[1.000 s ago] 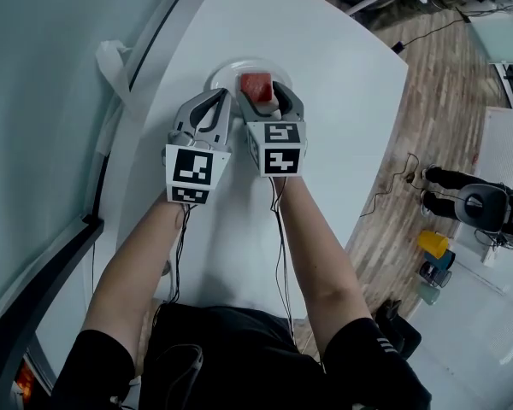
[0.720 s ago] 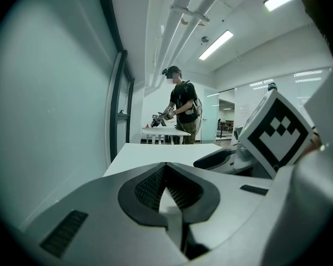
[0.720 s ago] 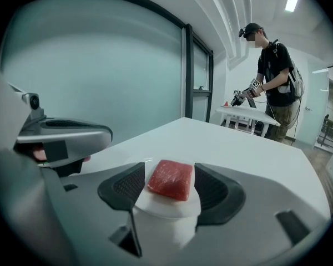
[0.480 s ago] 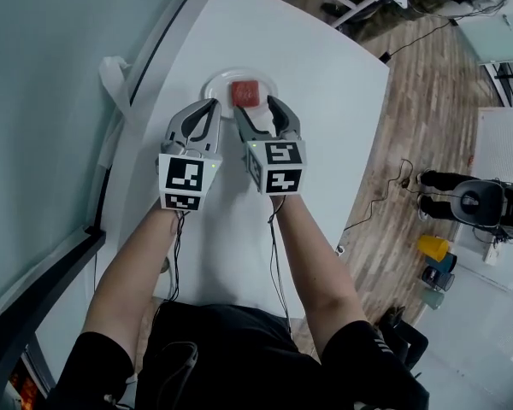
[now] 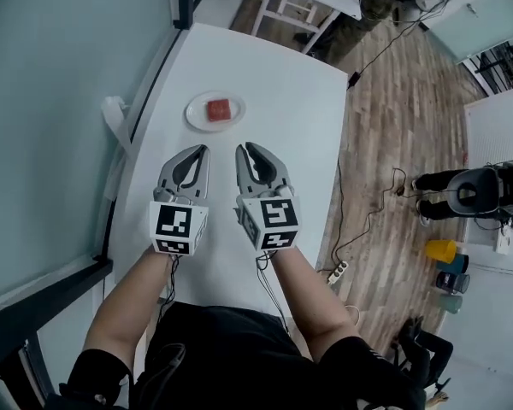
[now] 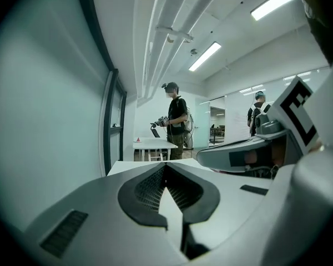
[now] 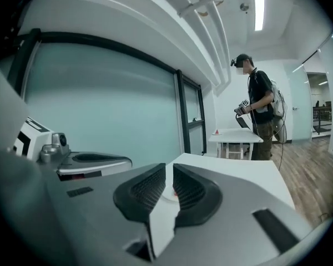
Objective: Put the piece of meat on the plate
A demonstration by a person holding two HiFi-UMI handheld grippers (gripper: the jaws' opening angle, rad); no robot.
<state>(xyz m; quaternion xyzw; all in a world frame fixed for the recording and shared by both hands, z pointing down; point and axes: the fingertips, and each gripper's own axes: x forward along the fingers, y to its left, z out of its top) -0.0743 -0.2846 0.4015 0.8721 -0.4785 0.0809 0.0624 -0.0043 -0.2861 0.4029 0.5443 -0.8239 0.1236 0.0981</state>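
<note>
A red piece of meat lies on a small white plate on the white table. Both grippers hang side by side, well back from the plate on my side. The left gripper is shut with nothing in it; in its own view the tips meet. The right gripper is closing. A narrow gap still shows between its pads and nothing is between them. Through that gap the meat on the plate shows far off.
A pale glass wall runs along the table's left side, with a white bracket at that edge. Right of the table is wooden floor with cables and a power strip. A person stands by another white table beyond.
Both grippers have drawn back from the plate toward me and risen. The right jaws, wide around the meat before, have narrowed. The meat stays on the plate.
</note>
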